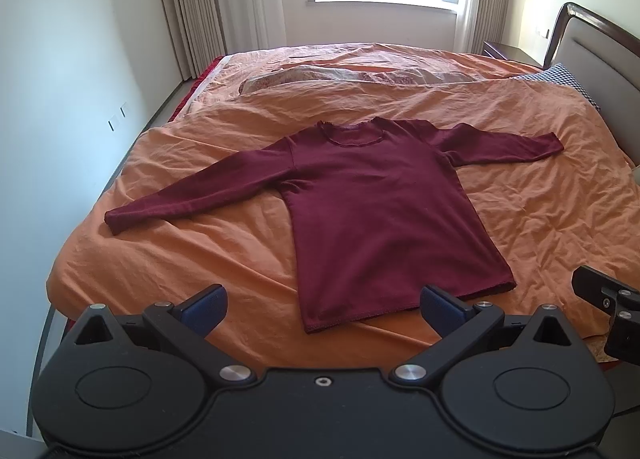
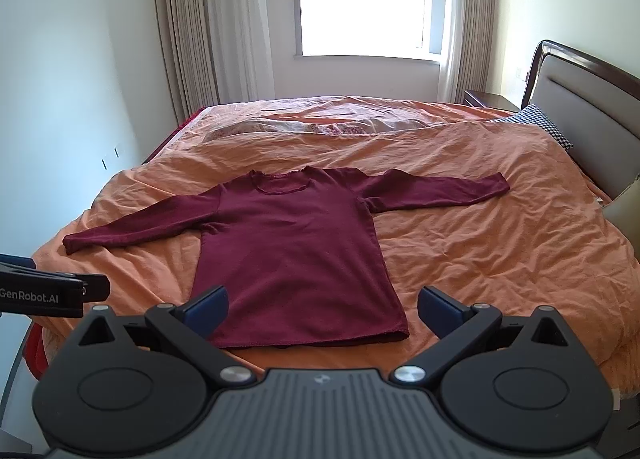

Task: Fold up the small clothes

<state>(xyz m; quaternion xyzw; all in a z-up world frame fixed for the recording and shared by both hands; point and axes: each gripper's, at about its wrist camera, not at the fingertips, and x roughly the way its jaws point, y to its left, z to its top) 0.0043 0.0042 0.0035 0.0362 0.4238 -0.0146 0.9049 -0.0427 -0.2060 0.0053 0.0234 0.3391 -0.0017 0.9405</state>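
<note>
**Shirt flat on bed, both grippers clear**

The left gripper (image 1: 322, 309) is hovering at the bed's near edge, jaws apart, holding nothing. The maroon shirt (image 1: 372, 203) is lying flat mid-bed, sleeves spread, with bare quilt (image 1: 540, 219) showing on either side. The right gripper (image 2: 322, 309) is hovering likewise, jaws apart. The orange quilt is lying wrinkled; the headboard (image 2: 580, 119) is standing rightward.
</note>
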